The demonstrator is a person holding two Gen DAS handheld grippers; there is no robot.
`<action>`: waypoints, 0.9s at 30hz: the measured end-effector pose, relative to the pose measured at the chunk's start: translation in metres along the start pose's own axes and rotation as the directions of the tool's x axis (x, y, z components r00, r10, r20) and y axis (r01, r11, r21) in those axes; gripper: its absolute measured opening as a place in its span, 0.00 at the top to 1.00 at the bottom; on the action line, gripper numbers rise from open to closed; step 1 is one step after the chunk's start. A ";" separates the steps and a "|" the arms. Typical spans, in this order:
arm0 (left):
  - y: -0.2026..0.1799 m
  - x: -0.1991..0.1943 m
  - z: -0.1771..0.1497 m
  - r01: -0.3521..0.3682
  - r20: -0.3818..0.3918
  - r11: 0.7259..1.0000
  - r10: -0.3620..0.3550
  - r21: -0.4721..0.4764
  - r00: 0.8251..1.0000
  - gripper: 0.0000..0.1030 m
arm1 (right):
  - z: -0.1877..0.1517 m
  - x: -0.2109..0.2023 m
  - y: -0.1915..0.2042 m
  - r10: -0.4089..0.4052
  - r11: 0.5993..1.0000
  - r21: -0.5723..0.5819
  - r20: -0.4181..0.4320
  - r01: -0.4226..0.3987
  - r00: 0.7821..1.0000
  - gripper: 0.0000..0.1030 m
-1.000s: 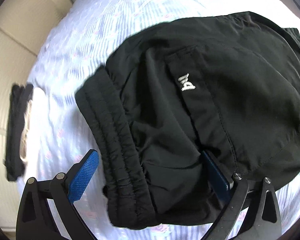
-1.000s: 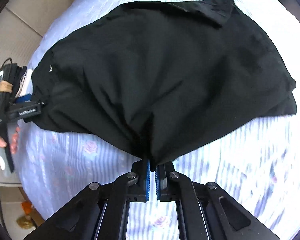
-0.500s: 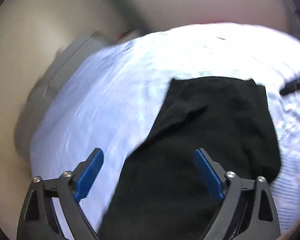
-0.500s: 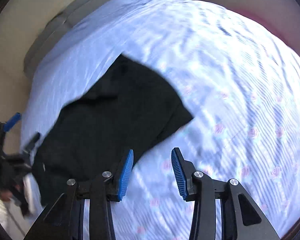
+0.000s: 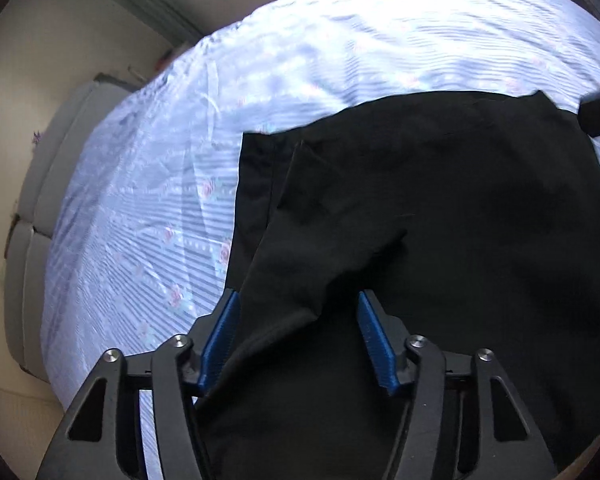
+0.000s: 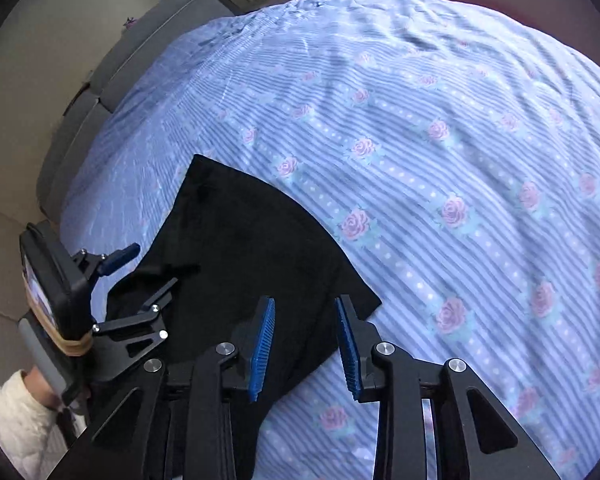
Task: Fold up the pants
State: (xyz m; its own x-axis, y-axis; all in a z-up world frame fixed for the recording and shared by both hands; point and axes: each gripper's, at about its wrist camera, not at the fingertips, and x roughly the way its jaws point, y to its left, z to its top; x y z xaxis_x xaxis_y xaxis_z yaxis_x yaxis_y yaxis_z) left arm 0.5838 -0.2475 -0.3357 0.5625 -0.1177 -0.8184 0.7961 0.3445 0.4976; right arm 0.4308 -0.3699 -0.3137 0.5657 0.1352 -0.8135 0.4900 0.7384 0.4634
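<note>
The left gripper (image 5: 298, 340) is being closed, its ribbed blue pads (image 5: 220, 340) standing apart with a raised fold of black pants (image 5: 440, 208) between them, unpressed. The right gripper (image 6: 304, 344) is likewise being narrowed, its ridged blue pads (image 6: 262, 348) parted over the pants' (image 6: 252, 248) near corner, nothing being squeezed. The smooth, matte garment is being shown lying flat in a doubled, roughly trapezoid shape on a rumpled, blue-striped bedsheet (image 6: 440, 140) printed with pink roses. A quilted white sleeve (image 6: 16, 428) is being seen beside the left tool.
</note>
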 end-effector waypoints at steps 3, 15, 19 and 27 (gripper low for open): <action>0.009 0.008 0.004 0.057 -0.039 0.996 -0.060 -0.074 0.997 0.74 | 0.000 0.012 -0.007 0.014 0.999 0.047 -0.031 -0.013 0.999 0.68; 0.089 -0.021 0.030 0.212 0.109 0.903 -0.185 -0.372 0.977 0.97 | -0.025 -0.008 -0.049 0.017 0.982 0.187 -0.057 -0.007 0.998 0.76; 0.102 -0.013 0.039 0.182 0.092 0.907 -0.159 -0.381 0.983 0.97 | -0.028 0.007 -0.043 0.052 0.980 0.193 -0.079 -0.036 0.996 0.76; 0.102 -0.007 0.040 0.198 0.080 0.911 -0.181 -0.362 0.980 0.97 | 0.003 0.005 -0.025 0.072 0.985 0.155 0.015 -0.074 0.997 0.76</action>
State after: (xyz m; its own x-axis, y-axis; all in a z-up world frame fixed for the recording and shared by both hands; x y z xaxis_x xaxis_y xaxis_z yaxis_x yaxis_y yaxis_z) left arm 0.6701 -0.2486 -0.2682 0.4250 -0.2528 -0.8692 0.7557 0.6276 0.1870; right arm 0.4235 -0.3902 -0.3283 0.6096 0.1781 -0.7724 0.5438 0.6150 0.5710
